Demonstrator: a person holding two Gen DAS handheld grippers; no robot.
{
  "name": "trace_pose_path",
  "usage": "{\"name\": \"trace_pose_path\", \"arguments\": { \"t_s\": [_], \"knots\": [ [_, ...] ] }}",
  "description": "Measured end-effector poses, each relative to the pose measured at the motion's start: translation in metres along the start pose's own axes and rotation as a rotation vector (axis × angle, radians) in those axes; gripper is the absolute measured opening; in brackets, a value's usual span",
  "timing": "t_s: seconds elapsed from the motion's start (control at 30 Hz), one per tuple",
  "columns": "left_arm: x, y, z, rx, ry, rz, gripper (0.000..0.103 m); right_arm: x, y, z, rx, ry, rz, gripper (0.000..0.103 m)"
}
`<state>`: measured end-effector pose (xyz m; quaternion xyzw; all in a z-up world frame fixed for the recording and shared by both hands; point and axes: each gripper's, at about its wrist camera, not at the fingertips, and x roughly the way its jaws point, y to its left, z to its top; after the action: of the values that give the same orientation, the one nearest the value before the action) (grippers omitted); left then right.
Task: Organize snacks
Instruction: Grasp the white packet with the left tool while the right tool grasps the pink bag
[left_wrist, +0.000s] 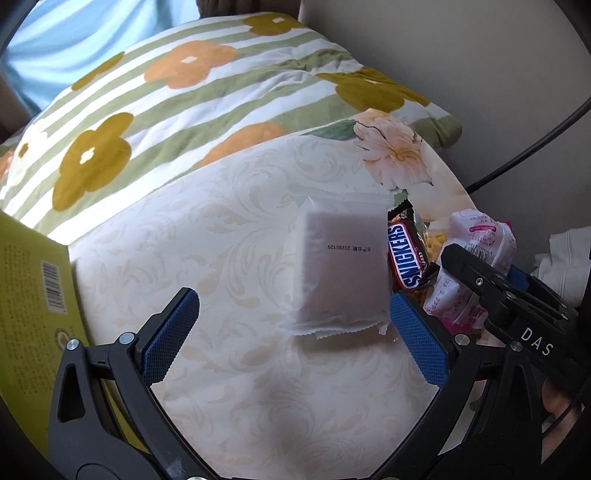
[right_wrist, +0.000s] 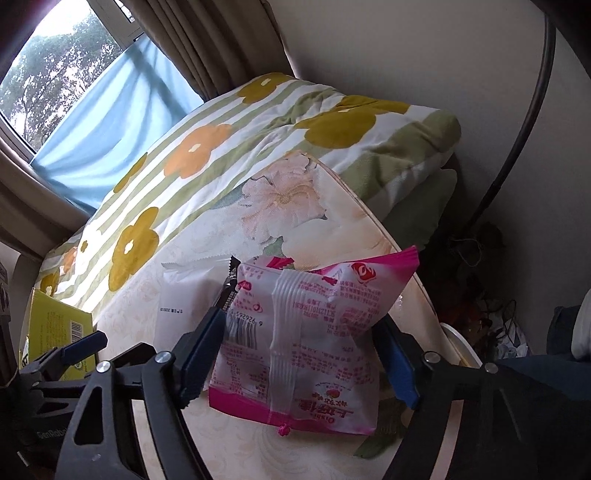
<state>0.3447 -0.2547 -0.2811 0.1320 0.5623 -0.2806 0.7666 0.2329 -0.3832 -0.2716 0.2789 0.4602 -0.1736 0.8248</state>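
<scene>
Packet (right_wrist: 310, 343) pink-white, puffy, crimped seam, between tongs (right_wrist: 301, 354).

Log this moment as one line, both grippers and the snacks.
left gripper: jaws open near white packet | right gripper: jaws closed on pink packet | Snickers bar: lying beside white packet

Your left gripper (left_wrist: 291, 317): matt black plastic, blue cross-hatched rubbery pads, shiny metal screws. Pink packet (right_wrist: 306, 343): glossy crinkled film, ribbed seam. White packet (left_wrist: 341, 273): frosted, matt film. Snickers bar (left_wrist: 408, 256): glossy wrapper. Quilt (left_wrist: 192, 96): soft cloth. Yellow box (left_wrist: 33, 295): smooth card.
</scene>
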Motion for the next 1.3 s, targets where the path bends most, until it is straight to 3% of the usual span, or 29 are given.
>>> {"name": "trace_pose_path", "arguments": {
  "t_s": [0.2, 0.27, 0.67, 1.23, 1.3],
  "knots": [
    [0.011, -0.015, -0.003, 0.068, 0.032, 0.007, 0.103, -0.004, 0.001, 0.002, -0.027, -0.02, 0.017, 0.049],
    [0.014, -0.02, -0.004, 0.09, 0.041, 0.006, 0.102, -0.008, 0.003, 0.004, -0.044, -0.031, 0.016, 0.048],
    [0.035, -0.033, -0.005, 0.148, 0.062, 0.041, 0.103, -0.022, 0.007, 0.011, -0.102, -0.071, 0.028, 0.047],
    [0.049, -0.036, 0.019, 0.196, 0.041, 0.087, 0.102, -0.025, 0.01, 0.016, -0.123, -0.083, 0.055, 0.048],
    [0.054, -0.035, 0.019, 0.186, 0.052, 0.076, 0.096, -0.026, 0.008, 0.017, -0.117, -0.082, 0.056, 0.048]
  ]
}}
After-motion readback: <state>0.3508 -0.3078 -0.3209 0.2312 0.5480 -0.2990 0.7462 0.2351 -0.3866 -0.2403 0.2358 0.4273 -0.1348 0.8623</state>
